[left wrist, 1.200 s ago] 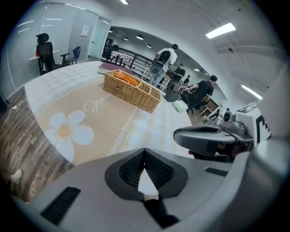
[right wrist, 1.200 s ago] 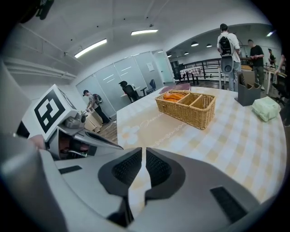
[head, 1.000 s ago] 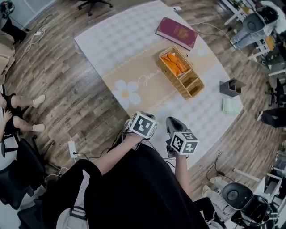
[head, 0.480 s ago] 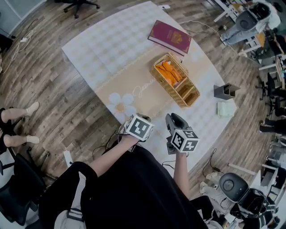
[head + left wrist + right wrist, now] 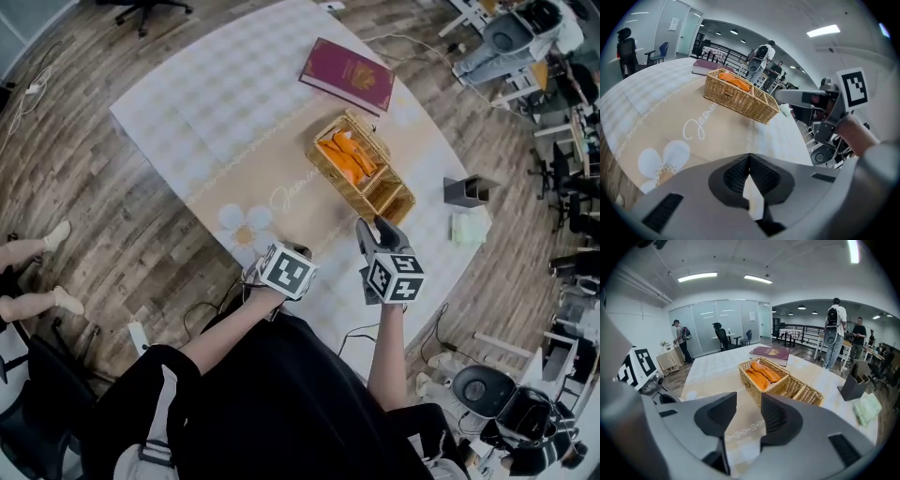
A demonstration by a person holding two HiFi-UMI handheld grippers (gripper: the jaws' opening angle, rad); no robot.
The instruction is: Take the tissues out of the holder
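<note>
Both arms reach out over the near edge of the surface [image 5: 187, 103]. The left tongs [image 5: 281, 269] tilt down at it, clenched on nothing. The right tongs [image 5: 379, 228] point at the basket [image 5: 361, 169]. Their jaws have just been opening, with nothing between them. The green tissues [image 5: 467, 228] lie just beside the dark holder [image 5: 469, 190]. Curly writing [image 5: 701, 124] on the surface starts "Jasm".

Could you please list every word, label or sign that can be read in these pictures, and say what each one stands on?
"Jasm…": white cursive script on the tablecloth, beside the flower print; its last letters are not clear.
Gold print on the red cover of the book: too small to read.
Wall notice in the background: too small to read.
</note>
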